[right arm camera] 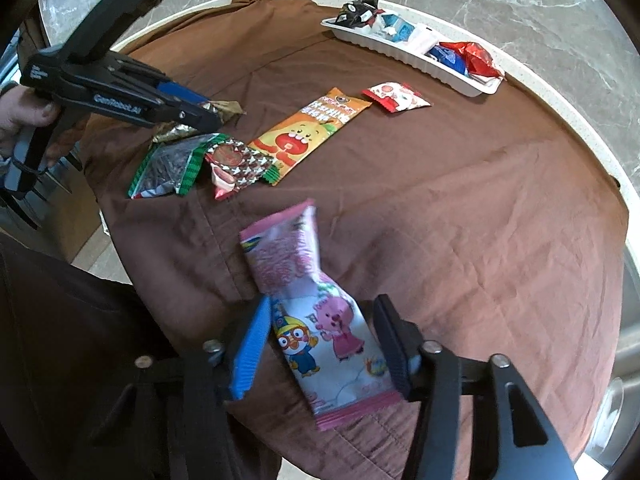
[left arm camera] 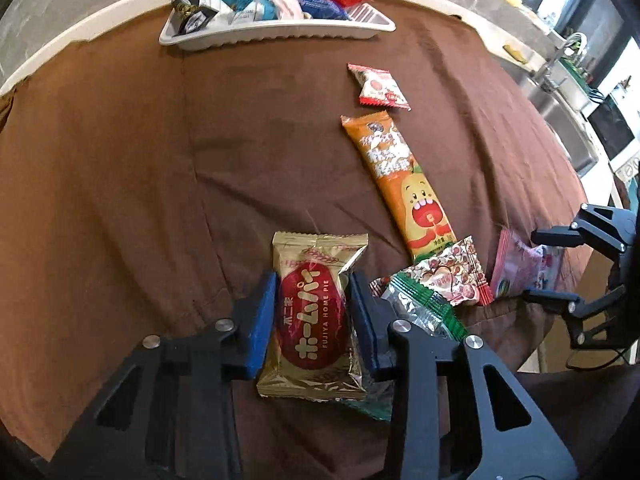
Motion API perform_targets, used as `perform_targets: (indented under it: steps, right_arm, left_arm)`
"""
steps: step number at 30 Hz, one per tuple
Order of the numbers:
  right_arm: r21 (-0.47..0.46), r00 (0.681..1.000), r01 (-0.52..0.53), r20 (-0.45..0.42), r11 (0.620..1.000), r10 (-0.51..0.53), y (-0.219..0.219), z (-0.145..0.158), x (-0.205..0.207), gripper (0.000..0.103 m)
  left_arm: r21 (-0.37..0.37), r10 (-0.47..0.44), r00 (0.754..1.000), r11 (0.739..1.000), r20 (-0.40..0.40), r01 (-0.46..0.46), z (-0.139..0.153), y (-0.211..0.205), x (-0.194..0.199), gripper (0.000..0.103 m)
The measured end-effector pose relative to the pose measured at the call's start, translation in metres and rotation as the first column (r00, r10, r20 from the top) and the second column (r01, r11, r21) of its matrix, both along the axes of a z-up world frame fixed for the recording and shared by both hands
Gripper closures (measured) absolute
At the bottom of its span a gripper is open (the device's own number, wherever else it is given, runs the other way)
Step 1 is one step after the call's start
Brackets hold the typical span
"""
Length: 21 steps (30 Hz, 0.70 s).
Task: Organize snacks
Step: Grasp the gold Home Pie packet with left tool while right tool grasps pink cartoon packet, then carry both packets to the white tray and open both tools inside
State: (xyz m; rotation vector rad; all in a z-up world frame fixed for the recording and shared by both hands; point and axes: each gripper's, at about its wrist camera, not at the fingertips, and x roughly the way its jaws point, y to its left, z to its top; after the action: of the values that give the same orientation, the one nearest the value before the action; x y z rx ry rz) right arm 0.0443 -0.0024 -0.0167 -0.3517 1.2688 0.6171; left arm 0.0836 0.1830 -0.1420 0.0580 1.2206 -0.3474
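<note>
Green-edged packet (left arm camera: pixel 424 312) partly hidden under gold pie packet (left arm camera: pixel 316 320) and left claw (left arm camera: pixel 314 316). Top end of pink cartoon packet (right arm camera: pixel 316 312) blurred, print unreadable. Snacks in white tray (left arm camera: pixel 276 38) overlapping, labels too small to tell.

Gold-red pie packet (left arm camera: pixel 314 316); pink cartoon pouch (right arm camera: pixel 320 320); orange stick pack (left arm camera: pixel 400 184); brown cloth (left arm camera: pixel 160 180); white tray (left arm camera: pixel 260 36)

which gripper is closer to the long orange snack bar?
Left. The left gripper straddles the gold pie packet just beside the orange snack bar; the right gripper is further off, around the pink packet.
</note>
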Motion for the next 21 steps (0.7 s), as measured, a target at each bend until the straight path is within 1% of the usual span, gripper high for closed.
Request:
perform_targets:
  steps: [1, 2, 3, 4, 5, 8, 11, 14, 21]
  right_arm:
    - [-0.002, 1.000, -0.003, 0.001, 1.000, 0.003, 0.000, 0.000, 0.000, 0.061]
    - [-0.007, 1.000, -0.007, 0.007, 1.000, 0.007, 0.001, 0.000, 0.001, 0.067]
    - [-0.008, 1.000, -0.011, 0.009, 1.000, 0.011, 0.002, 0.001, 0.001, 0.078]
    - [-0.007, 1.000, -0.012, 0.005, 1.000, 0.012, 0.002, 0.000, 0.002, 0.094]
    - [-0.009, 1.000, -0.002, -0.001, 1.000, 0.002, 0.001, 0.000, 0.003, 0.092]
    - [0.025, 0.999, 0.031, -0.025, 0.999, -0.031, -0.007, 0.000, 0.009, 0.092]
    - [0.080, 0.994, 0.103, -0.048, 0.991, -0.100, -0.022, 0.005, 0.019, 0.092]
    - [0.152, 0.982, 0.185, -0.078, 0.971, -0.174, -0.037, 0.013, 0.032, 0.092]
    - [0.251, 0.953, 0.297, -0.141, 0.921, -0.268, -0.052, 0.021, 0.062, 0.092]
  left_arm:
    - [0.012, -0.011, 1.000, 1.000, 0.003, 0.011, 0.000, -0.001, 0.000, 0.071]
    - [0.018, -0.016, 1.000, 1.000, 0.007, 0.016, 0.000, -0.002, -0.001, 0.074]
    - [0.024, -0.018, 1.000, 1.000, 0.017, 0.018, 0.000, -0.003, -0.001, 0.074]
    - [0.020, -0.019, 1.000, 1.000, 0.016, 0.018, 0.001, -0.003, -0.001, 0.074]
    - [0.015, -0.018, 1.000, 1.000, 0.014, 0.018, 0.000, -0.003, -0.001, 0.074]
    - [-0.006, -0.013, 1.000, 1.000, 0.012, 0.013, 0.002, -0.001, -0.001, 0.074]
    - [-0.040, 0.004, 1.000, 0.999, 0.009, -0.004, 0.005, 0.005, 0.000, 0.074]
    - [-0.078, 0.028, 1.000, 0.997, 0.014, -0.027, 0.012, 0.012, 0.006, 0.074]
    - [-0.150, 0.043, 0.999, 0.988, 0.033, -0.038, 0.030, 0.015, 0.027, 0.074]
